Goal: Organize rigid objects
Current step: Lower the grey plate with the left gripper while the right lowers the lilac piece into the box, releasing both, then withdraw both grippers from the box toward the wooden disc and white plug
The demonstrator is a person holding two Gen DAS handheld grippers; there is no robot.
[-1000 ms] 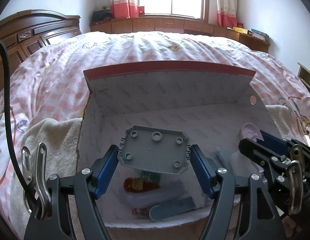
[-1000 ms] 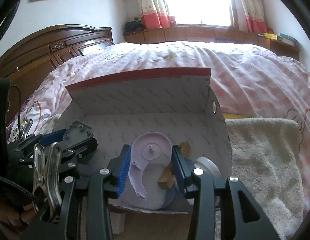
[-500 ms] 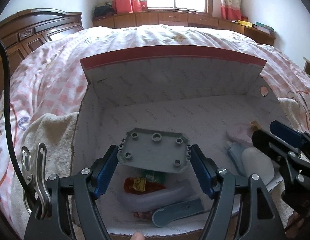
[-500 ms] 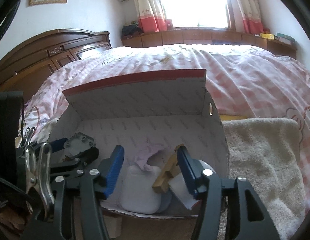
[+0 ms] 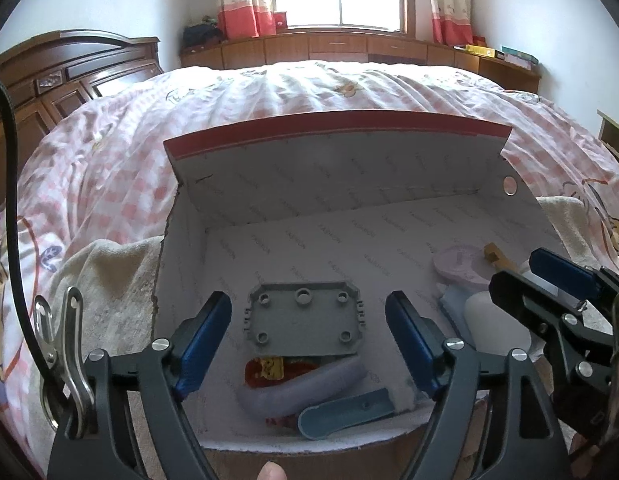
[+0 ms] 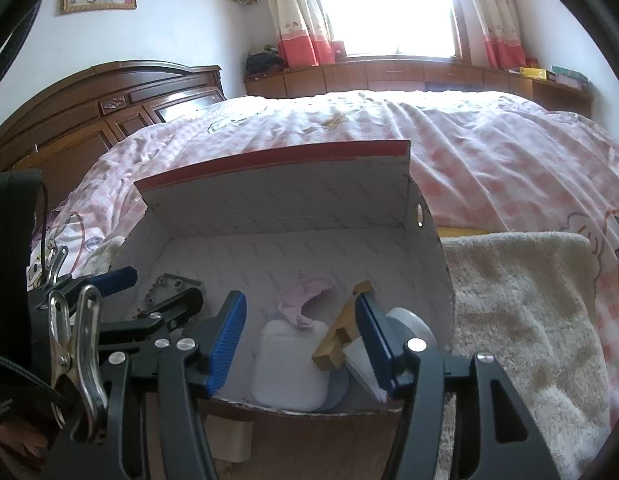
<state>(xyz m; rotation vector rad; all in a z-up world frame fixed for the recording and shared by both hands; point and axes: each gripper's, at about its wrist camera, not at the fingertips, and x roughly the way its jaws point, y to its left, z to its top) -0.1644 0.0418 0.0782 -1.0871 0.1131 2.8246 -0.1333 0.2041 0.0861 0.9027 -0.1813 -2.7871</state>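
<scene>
A bedroom: a pink checked quilt (image 5: 269,128) carries the open cardboard box (image 5: 349,168). Inside, near left, the grey plate (image 5: 303,324) lies perched on other toys, so it could slide. The left gripper (image 5: 309,344) is opening, pads clear of it; the right gripper (image 6: 299,344) stands spread over the white case (image 6: 289,364), and could knock the wooden block (image 6: 339,338).

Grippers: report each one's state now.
Left gripper: jaws opening, clear of the grey studded plastic plate between them.
Right gripper: open, holding nothing.
</scene>
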